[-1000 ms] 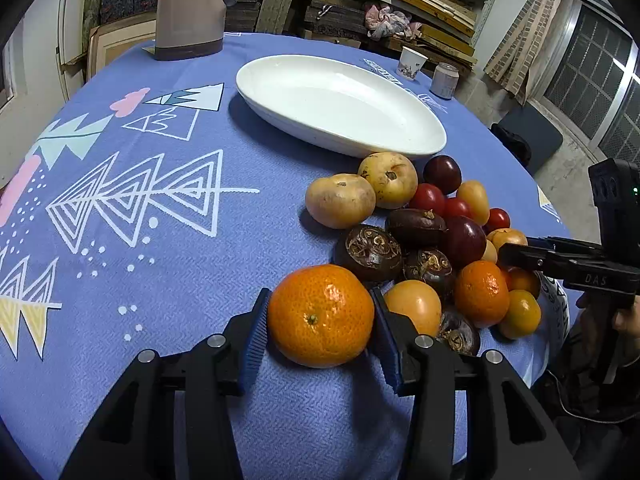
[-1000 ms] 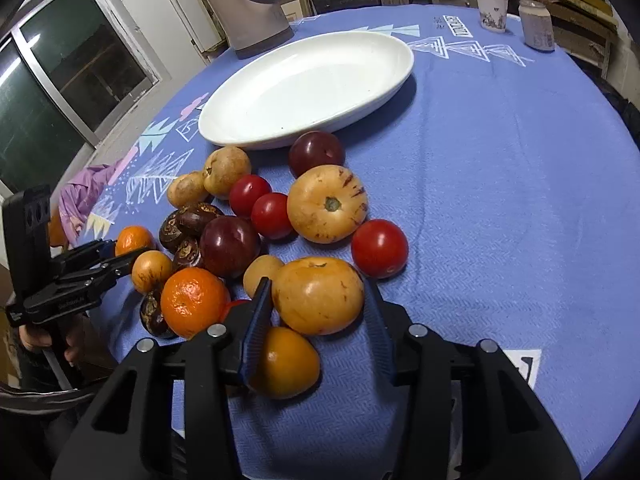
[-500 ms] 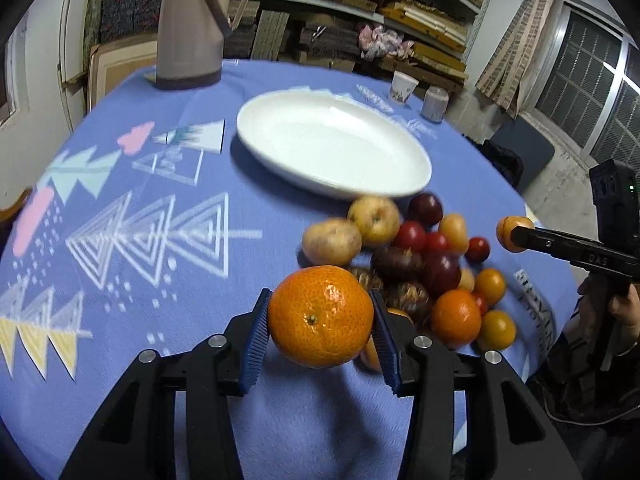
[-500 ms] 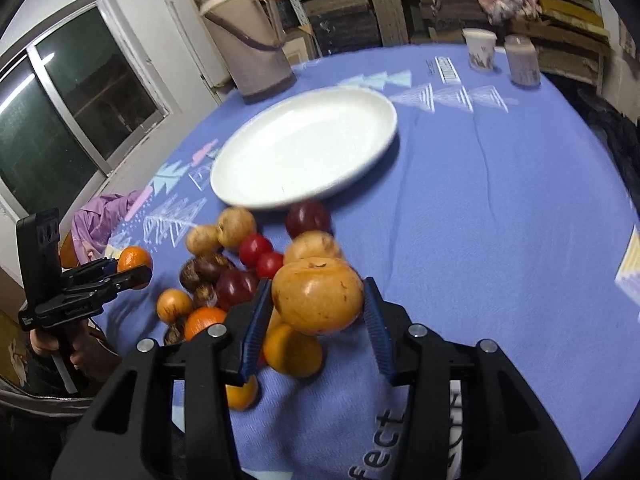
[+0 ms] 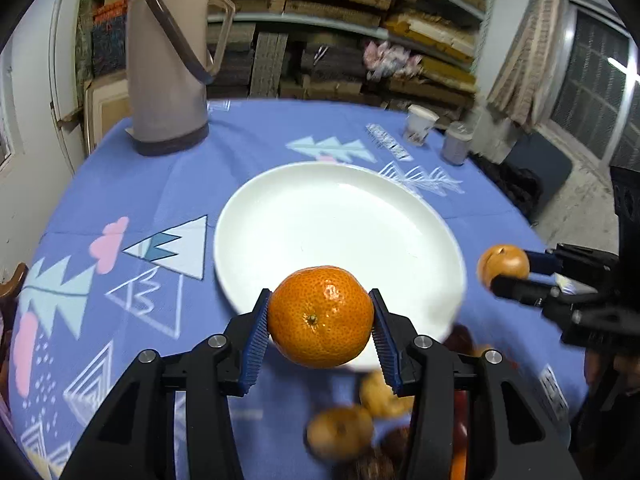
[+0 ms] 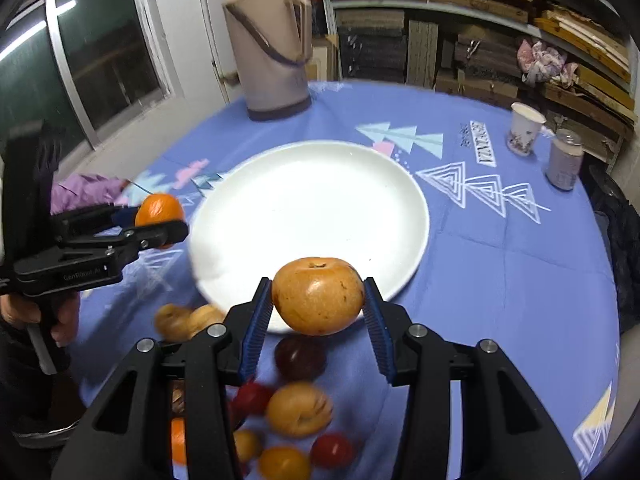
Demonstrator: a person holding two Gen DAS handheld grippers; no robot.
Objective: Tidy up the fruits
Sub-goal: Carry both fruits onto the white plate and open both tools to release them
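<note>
Blue pads, left gripper [image 5: 320, 334]: clamped on a mandarin [image 5: 320, 316] from both sides, low centre of the left wrist view; the fruit hangs in front of the near rim of the plate.
Blue pads, right gripper [image 6: 318, 312]: clamped on a yellow-brown round fruit [image 6: 318, 295] with a stem dimple on top, low centre of the right wrist view, likewise in front of the plate's near rim.
Plate [image 5: 280, 216]: white, oval, bare inside, centre of both views, lying on the tablecloth.
Tablecloth [image 5: 160, 184]: blue-violet with white triangle and tree patterns and pink clouds.
Fruit pile [image 6: 296, 408]: blurred, along the bottom of both views beneath the grippers; red, dark purple, yellow and orange pieces, on the cloth just short of the plate.
Other gripper seen: in the left wrist view the right gripper comes in from the right edge with its fruit at the tip; in the right wrist view the left gripper comes in from the left edge with the mandarin, a hand [image 6: 60, 316] on its handle.
Thermos [image 5: 168, 60]: beige with a dark base, upright, upper left of the left wrist view, at the far side of the table.
Paper cup [image 6: 524, 130]: upper right of the right wrist view, just beside a can [image 6: 566, 160].
Shelves [image 5: 360, 32]: stacked boards and boxes behind the table.
</note>
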